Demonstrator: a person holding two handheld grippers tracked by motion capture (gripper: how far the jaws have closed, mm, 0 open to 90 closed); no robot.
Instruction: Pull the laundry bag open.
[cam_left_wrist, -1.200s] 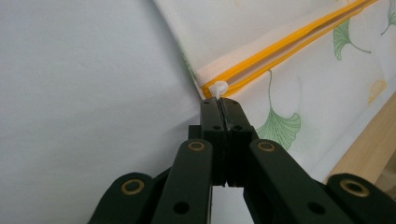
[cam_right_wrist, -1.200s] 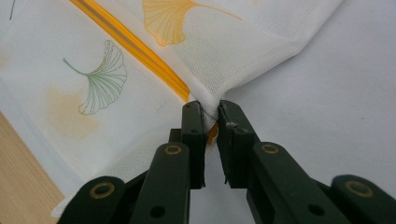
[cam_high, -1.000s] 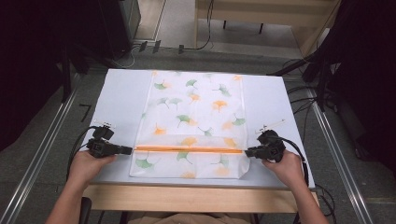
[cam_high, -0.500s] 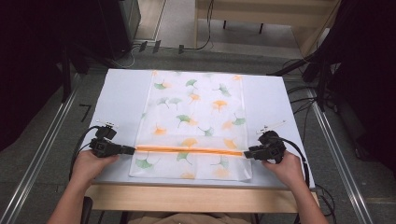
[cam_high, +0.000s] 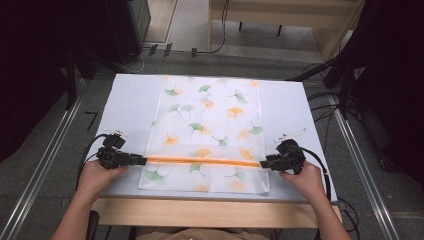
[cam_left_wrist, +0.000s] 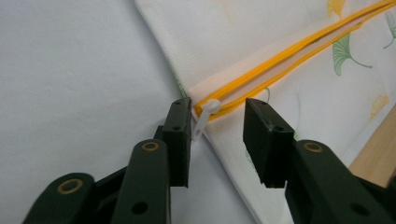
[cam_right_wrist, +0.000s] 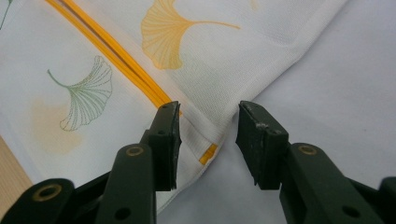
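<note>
A white mesh bag printed with green and orange ginkgo leaves lies flat on the pale table. An orange zipper crosses it near the front. At the zipper's left end is my left gripper. Its jaws have just been opening, and the white zipper pull lies loose between them, close to the left jaw. My right gripper is at the bag's right corner. Its jaws have also just been opening and straddle the corner's edge with the orange zipper end, without pressing on it.
The table's wooden front edge runs just behind the hands. Metal rails flank the table on the floor, with cables at the right and dark equipment at the back left. White tabletop lies on both sides of the bag.
Both grippers have opened their jaws and let go of the two ends of the zipper. The hands and the bag have stayed where they were.
</note>
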